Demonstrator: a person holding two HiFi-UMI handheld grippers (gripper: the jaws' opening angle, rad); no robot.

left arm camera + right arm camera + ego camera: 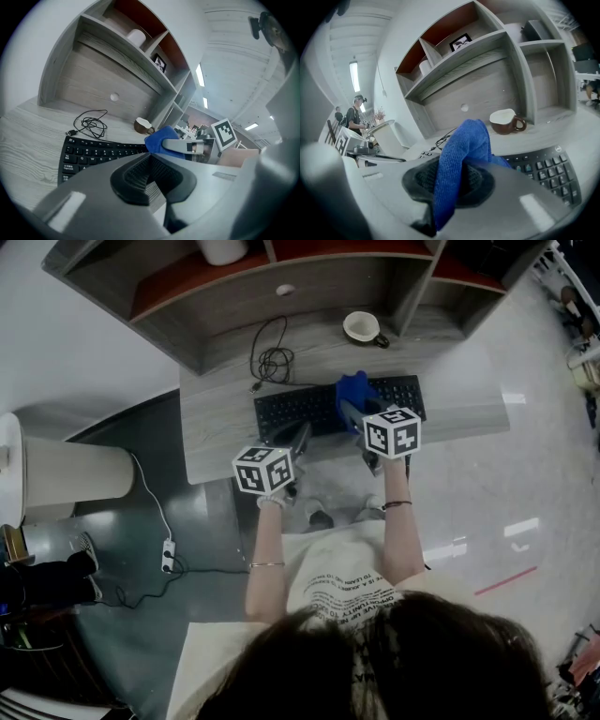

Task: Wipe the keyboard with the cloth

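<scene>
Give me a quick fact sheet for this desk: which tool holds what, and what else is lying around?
right gripper: shut on the blue cloth, held over the right part of the keyboard
left gripper: shut, nothing between its jaws, by the keyboard's front edge
keyboard: black, flat on the grey desk
cloth contact: cannot tell whether it touches the keys
behind keyboard: coiled black cable; brown mug, white inside

Grey desk point(216, 427) carries a black keyboard point(300, 409), coiled cable point(272, 362) and cup point(361, 327).
</scene>
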